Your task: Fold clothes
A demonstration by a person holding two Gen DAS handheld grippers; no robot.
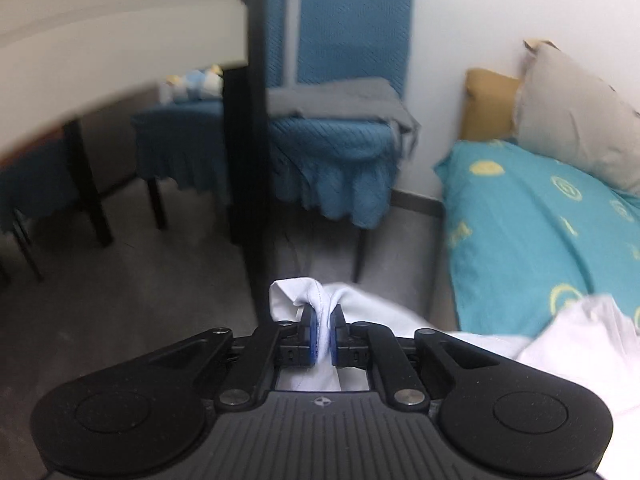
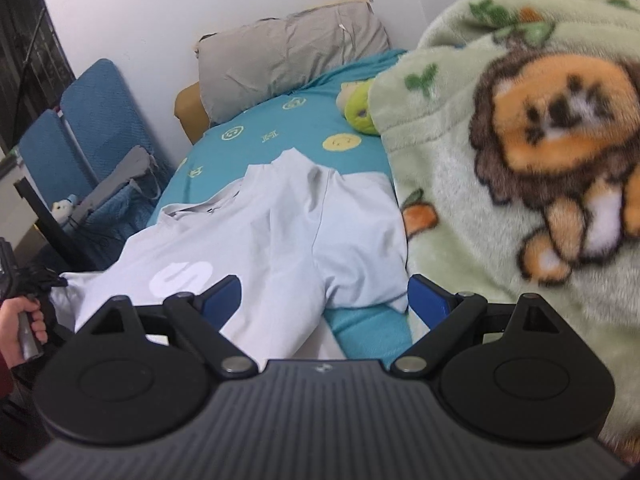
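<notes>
A pale grey-white T-shirt with a white logo lies spread on the teal bed sheet, one edge hanging off the bed's left side. My left gripper is shut on a bunched edge of the T-shirt, held beside the bed above the floor. My right gripper is open and empty, its blue pads straddling the shirt's near hem and sleeve just above the sheet. The left gripper and the hand holding it show at the right wrist view's left edge.
A green lion-print fleece blanket is heaped on the bed's right. A grey pillow and a green plush toy lie at the head. Blue-covered chairs and a white table with black legs stand left of the bed.
</notes>
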